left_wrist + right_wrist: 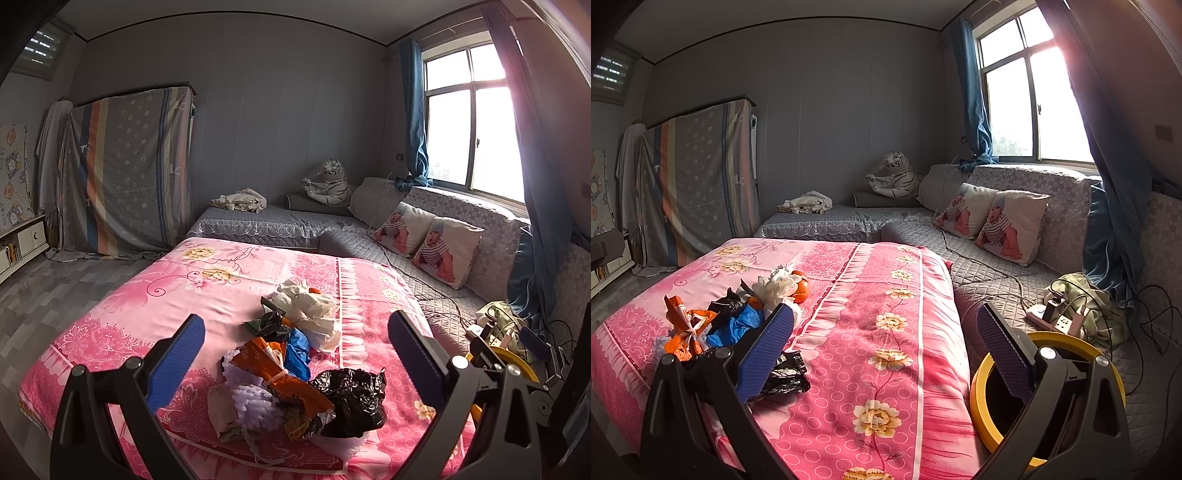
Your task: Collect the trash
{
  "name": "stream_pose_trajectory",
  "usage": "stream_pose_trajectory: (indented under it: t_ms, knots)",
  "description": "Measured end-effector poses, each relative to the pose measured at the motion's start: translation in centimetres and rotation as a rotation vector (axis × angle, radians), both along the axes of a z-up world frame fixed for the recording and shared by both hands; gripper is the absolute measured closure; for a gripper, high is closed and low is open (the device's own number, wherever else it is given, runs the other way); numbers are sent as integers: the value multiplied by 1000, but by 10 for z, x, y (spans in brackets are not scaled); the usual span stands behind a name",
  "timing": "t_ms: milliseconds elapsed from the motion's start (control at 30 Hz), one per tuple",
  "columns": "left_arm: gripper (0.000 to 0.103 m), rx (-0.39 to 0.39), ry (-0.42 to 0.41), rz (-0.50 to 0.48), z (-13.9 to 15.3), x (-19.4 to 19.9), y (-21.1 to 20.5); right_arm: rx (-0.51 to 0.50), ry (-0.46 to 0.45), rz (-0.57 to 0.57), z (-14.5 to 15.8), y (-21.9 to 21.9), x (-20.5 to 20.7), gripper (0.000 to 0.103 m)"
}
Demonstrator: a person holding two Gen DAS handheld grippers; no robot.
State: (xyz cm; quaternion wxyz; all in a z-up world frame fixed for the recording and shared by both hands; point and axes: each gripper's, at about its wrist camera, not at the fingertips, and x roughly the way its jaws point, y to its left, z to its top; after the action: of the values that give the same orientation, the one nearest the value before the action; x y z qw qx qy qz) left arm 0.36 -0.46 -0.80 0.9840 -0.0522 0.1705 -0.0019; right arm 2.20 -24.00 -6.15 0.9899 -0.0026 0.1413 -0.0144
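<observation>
Hovering above the pink floral bedspread point(110, 295), the left gripper point(295, 350) stood wide open and empty, its blue pads framing the trash pile in the lower middle of the left wrist view. Left to right there lay a lilac fluffy scrap point(255, 402), an orange snack wrapper point(284, 380), a blue plastic bag point(299, 350), crumpled white paper point(314, 302) further up, and a black plastic bag point(354, 398). The right gripper point(884, 347) was equally spread and held nothing; in its view the pile sat at the lower left, an orange fruit point(800, 290) beside the paper, and the yellow-rimmed bin point(982, 398) at the lower right. Judging from this, a good pick would take the black bag first: close on a raised fold, not the sheet beneath, and lift slowly so neighbours do not trail.
</observation>
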Motion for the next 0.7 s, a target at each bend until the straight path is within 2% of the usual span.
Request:
stream_pose_trajectory:
  t_ms: [333, 533, 700]
  knots:
    - [7, -1, 1, 4, -1, 1, 0, 3, 2, 6, 0, 0, 0, 8]
    - [7, -30, 11, -7, -1, 3, 4, 3, 3, 16, -2, -1, 2, 8]
    - [7, -12, -3, -4, 0, 1, 3, 4, 12, 29, -2, -1, 3, 8]
